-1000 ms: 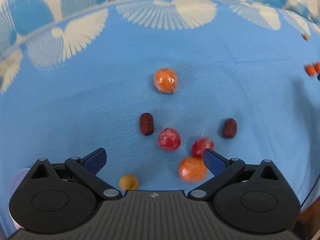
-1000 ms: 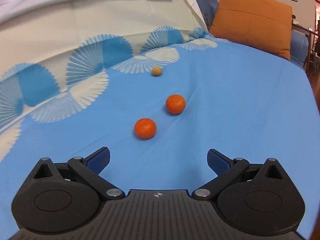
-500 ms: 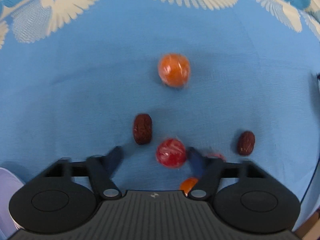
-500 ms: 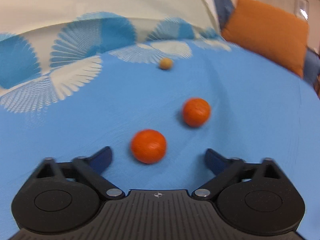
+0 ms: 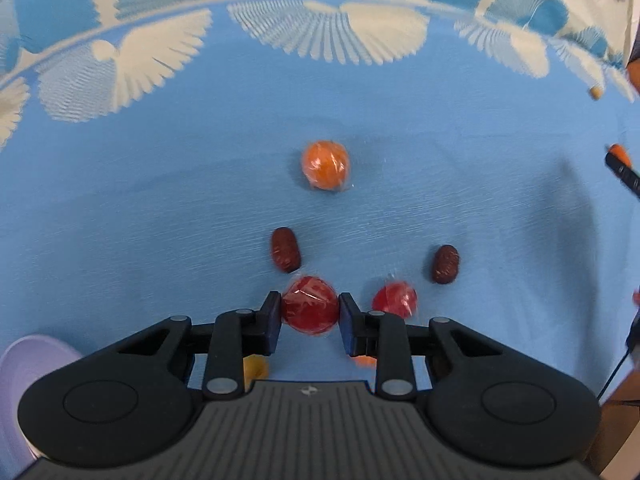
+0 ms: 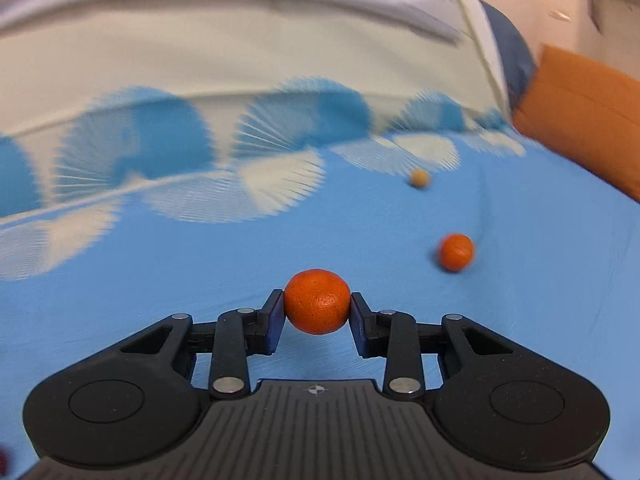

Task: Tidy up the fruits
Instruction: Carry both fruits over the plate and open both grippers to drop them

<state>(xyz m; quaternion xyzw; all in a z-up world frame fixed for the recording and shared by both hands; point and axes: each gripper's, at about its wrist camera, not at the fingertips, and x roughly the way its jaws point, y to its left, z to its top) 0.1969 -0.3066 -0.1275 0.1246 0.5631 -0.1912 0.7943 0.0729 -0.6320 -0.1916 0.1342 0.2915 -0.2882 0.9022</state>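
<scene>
Currently the left gripper [image 5: 309,314] is pointing steeply down at the blue patterned cloth [image 5: 160,208], its jaws closing nearly to their narrowest on a red wrapped fruit [image 5: 310,305]; both blue pads are touching the fruit's sides. A second red wrapped fruit [image 5: 395,300] is lying just right of it, a dark red date [image 5: 285,249] is sitting just beyond the gripped fruit, and another date [image 5: 445,264] is lying farther right. An orange wrapped fruit [image 5: 325,165] is resting well beyond these, near the cloth's middle. Small yellow and orange pieces are showing under the gripper linkages, too hidden to identify. A lavender container rim [image 5: 28,364] is showing at the lower left edge. The right gripper [image 6: 317,312] is likewise closing, with its pads pressing both sides of a mandarin [image 6: 317,306] that is appearing slightly above the cloth [image 6: 160,280]. A second mandarin [image 6: 456,252] is lying off to the right, blurred, and a small tan fruit [image 6: 420,178] is sitting farther away near the fan-patterned border. An orange cushion [image 6: 588,116] is standing at the far right.
</scene>
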